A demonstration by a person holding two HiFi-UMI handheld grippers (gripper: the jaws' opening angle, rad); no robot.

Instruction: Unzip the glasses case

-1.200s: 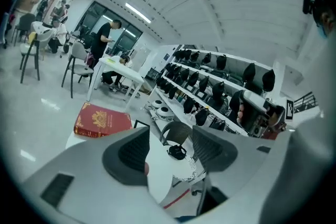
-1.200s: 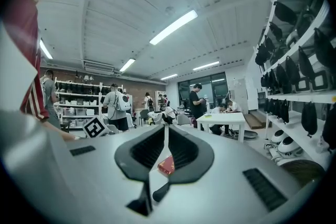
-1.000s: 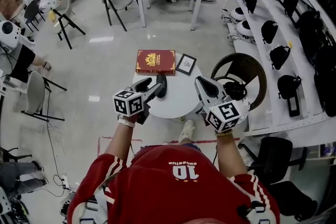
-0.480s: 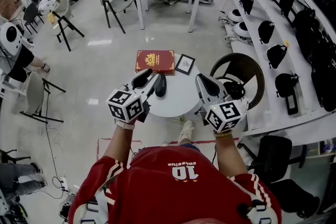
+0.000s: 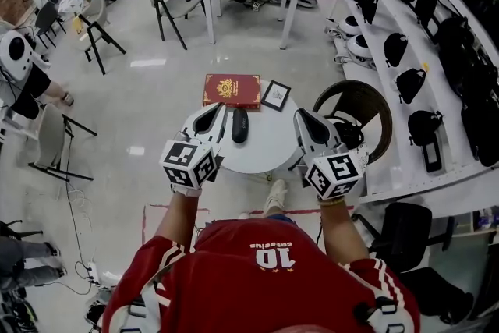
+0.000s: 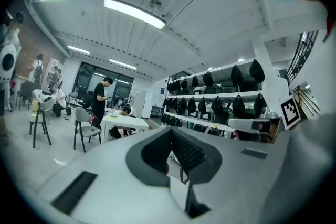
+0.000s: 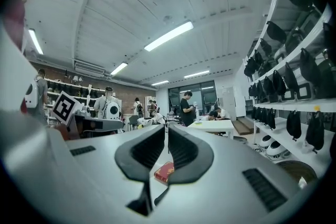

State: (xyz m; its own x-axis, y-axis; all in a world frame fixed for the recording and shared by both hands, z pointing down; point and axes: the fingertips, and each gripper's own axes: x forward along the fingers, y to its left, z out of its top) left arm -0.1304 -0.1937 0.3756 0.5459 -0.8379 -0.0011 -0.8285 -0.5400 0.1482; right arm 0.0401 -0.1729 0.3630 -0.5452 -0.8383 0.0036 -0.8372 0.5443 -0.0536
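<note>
Glasses case (image 5: 240, 125) lies free on the table (image 5: 269, 143), your left gripper (image 5: 212, 116) and right gripper (image 5: 304, 121) both clenched empty, so open up, pin it, then tug the zipper.

Wearer had a red jersey (image 5: 234, 292) with white "10" print (image 5: 277, 255) and white sleeve stripes (image 5: 168, 246). The left hand-held gripper (image 5: 214, 111) and right hand-held gripper (image 5: 302, 118) were grey and black-padded. Each had a white marker cube (image 5: 189, 164) at its 6 o'clock end.

Zip on the glasses case (image 5: 240, 125) too small to tell; red book (image 7: 164, 171) partly behind fingers (image 7: 186, 153).
</note>
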